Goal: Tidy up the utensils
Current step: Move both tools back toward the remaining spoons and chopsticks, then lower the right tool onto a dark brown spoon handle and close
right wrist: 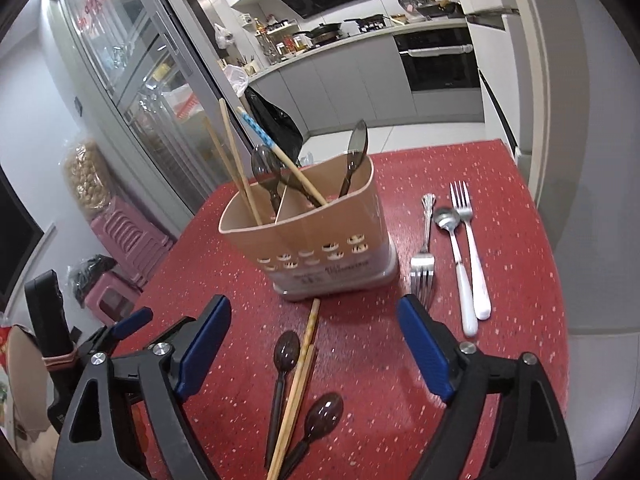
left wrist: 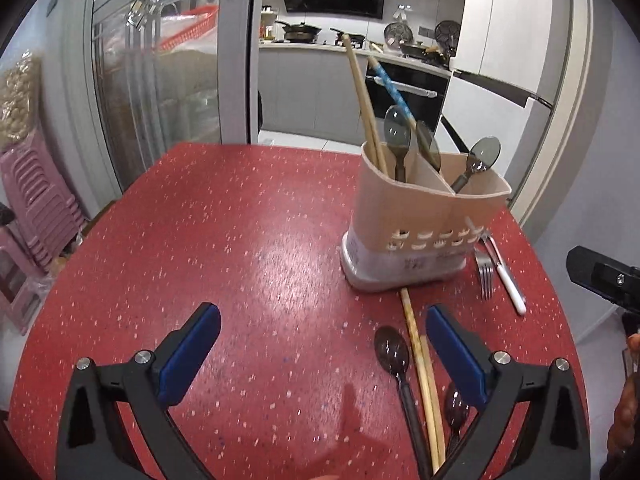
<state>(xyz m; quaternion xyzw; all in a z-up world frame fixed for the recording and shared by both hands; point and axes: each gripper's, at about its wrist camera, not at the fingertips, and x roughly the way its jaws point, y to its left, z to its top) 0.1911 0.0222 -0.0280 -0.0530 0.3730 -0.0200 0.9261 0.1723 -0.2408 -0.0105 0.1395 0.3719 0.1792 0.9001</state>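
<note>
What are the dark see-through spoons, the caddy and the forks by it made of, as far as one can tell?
Dark spoons: probably tinted plastic, glossy; light passes through the bowls.
Caddy: seems matte beige plastic, moulded with drain slots, on a pale grey base.
Forks: shiny silver metal, likely stainless steel; one has a smooth white handle, plastic or ceramic, hard to tell.
</note>
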